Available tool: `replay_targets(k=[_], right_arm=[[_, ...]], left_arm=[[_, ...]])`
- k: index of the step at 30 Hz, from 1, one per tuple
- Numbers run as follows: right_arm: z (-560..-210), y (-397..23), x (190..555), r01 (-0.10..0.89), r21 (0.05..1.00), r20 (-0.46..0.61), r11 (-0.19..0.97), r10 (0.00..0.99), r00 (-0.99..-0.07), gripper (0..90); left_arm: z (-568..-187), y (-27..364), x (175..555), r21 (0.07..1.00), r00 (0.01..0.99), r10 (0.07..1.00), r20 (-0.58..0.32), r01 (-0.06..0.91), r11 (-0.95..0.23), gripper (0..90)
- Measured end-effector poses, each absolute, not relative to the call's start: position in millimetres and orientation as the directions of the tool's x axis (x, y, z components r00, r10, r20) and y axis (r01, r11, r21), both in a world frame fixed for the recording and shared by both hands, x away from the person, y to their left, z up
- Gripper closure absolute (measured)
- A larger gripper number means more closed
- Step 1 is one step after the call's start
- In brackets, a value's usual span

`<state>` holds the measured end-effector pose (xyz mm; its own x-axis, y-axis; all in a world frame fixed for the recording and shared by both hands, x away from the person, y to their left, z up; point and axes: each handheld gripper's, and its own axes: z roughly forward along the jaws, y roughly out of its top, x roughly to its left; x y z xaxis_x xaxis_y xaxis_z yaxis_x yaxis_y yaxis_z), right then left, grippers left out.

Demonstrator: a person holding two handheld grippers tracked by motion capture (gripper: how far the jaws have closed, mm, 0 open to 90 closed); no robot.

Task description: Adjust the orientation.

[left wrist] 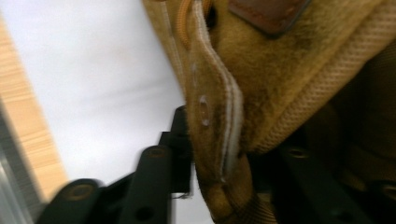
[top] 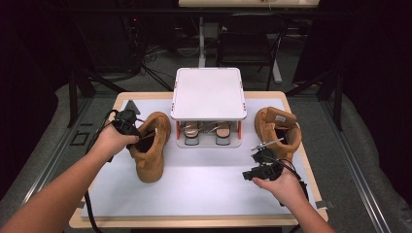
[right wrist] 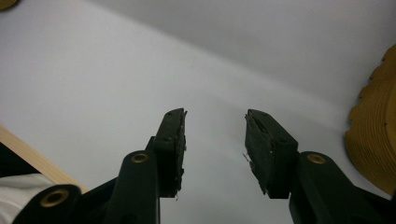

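Boots of tan suede stand on the white table mat (top: 209, 184) in the high view, the left tan suede boot (top: 151, 148) gripped at its collar by the left gripper (top: 130, 127) and the right tan suede boot (top: 278, 128) untouched beside the white two-tier shoe rack (top: 208, 94), so stowing both seems barely begun. In the left gripper view the jaws pinch that boot's eyelet flap (left wrist: 212, 116). In the right gripper view the right gripper (right wrist: 215, 135) gapes empty over the mat, only a lugged sole (right wrist: 376, 140) at the edge.

Your left gripper (top: 127, 127), left of centre in the high view: black body; a grey three-cornered plate at its top; a black cable trailing to the lower edge. Your right gripper (top: 252, 174), lower right: black, a thin silver bar above it; black jaws with brass-ringed holes and flat worn pads (right wrist: 173, 140). Your forearms: bare, no sleeves.
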<state>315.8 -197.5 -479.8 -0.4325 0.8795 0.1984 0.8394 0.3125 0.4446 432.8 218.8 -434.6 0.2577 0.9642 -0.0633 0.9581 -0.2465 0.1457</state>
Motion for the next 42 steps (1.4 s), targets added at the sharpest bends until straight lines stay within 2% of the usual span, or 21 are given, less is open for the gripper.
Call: replay_targets(k=[4,11,15,21,24,32,42], right_arm=[[-482.2,-198.0,316.5,0.843,0.437,0.196,0.312,0.882,-0.428,53.5],[-485.3,-201.4,316.0,0.85,0.426,0.188,0.309,0.889,-0.417,54.3],[-488.6,-205.1,314.1,0.851,0.412,0.176,0.326,0.888,-0.426,56.4],[-486.3,-210.6,312.9,0.825,0.468,0.142,0.317,0.895,-0.424,60.3],[-476.0,-217.0,316.2,0.832,0.467,0.15,0.3,0.9,-0.409,62.1],[-439.9,-228.5,330.5,0.891,0.307,0.151,0.334,0.907,-0.393,59.7],[-405.7,-235.0,347.2,0.926,0.227,0.129,0.301,0.933,-0.335,59.1]], left_arm=[[-433.9,221.6,433.6,0.138,0.229,0.97,-0.083,0.966,-0.216,76.7],[-433.1,225.7,426.3,0.122,0.218,0.97,-0.104,0.971,-0.205,79.4],[-432.7,229.9,417.6,0.106,0.231,0.969,-0.088,0.969,-0.222,79.2],[-434.6,230.3,416.3,0.11,0.243,0.966,-0.088,0.966,-0.233,75.7],[-435.8,229.9,416.7,0.11,0.27,0.96,-0.078,0.959,-0.261,72.5],[-447.2,228.4,417.2,0.099,0.287,0.955,-0.077,0.955,-0.28,68.5],[-440.2,233.0,416.6,0.122,0.277,0.955,-0.104,0.957,-0.264,67.6]])
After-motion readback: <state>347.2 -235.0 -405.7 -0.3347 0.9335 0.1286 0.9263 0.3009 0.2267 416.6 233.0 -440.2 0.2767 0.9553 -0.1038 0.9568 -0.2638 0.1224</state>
